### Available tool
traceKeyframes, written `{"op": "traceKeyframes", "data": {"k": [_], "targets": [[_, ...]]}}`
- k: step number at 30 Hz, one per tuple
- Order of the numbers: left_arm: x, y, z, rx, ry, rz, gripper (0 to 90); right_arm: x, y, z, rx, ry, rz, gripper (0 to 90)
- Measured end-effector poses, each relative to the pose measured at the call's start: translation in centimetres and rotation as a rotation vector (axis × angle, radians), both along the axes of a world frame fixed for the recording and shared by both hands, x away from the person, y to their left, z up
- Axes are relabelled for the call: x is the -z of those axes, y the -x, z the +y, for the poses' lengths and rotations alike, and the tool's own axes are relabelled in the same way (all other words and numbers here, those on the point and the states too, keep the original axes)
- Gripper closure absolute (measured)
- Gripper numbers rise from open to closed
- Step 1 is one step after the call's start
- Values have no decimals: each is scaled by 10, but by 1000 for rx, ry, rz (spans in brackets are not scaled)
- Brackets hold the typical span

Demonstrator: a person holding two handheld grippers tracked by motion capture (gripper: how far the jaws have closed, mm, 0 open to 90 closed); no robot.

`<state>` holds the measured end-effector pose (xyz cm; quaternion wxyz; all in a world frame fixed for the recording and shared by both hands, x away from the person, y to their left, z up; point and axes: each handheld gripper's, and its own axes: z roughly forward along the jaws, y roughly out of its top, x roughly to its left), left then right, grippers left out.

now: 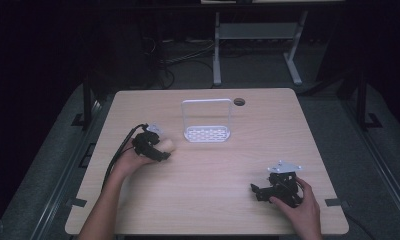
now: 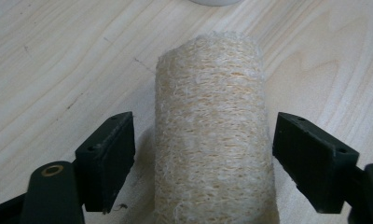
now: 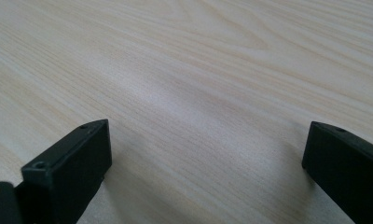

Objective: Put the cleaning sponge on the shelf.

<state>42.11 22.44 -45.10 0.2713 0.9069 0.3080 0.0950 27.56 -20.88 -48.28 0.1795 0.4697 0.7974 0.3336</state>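
I see a light wooden table (image 1: 208, 200) from the high view; the floor around it is dark. My left gripper (image 2: 201, 154) is on the left part of the table, held in the left hand (image 1: 133, 161), and its cable (image 1: 117, 155) runs back toward the near edge. In the left gripper view its jaws stand wide, one on each side of a loofah (image 2: 211, 135); there is a gap between each jaw and the loofah, so I cannot say they touch it. The loofah is a pale, fibrous roll that lies on the wood and points away from the camera; in the high view I see its far end just beyond the gripper, at the right of it.

A white rack (image 1: 207, 121) stands behind the loofah, near the middle of the table toward the far side; it has a flat perforated base and a thin upright frame; it is apart from the loofah. A round hole (image 1: 239, 101) is in the table near the far edge, just beside the rack's right post.

My right gripper (image 3: 208, 158) is at the near right part of the table, well apart from the loofah and the rack; the right hand (image 1: 302, 207) holds it from behind, and a grey plate (image 1: 284, 166) sits on top of it. Its jaws are wide apart with bare wood between them; they grip nothing.
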Motion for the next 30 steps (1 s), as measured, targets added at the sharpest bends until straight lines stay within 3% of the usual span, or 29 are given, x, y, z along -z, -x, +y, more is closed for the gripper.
{"op": "traceKeyframes", "data": {"k": [16,25,30], "targets": [[-1,1,0,17,19,16,405,0,0,0,0,0,0,9],[-2,2,0,17,17,12,412,0,0,0,0,1,0,9],[-4,6,0,11,46,-1,412,0,0,0,0,0,0,9]]}}
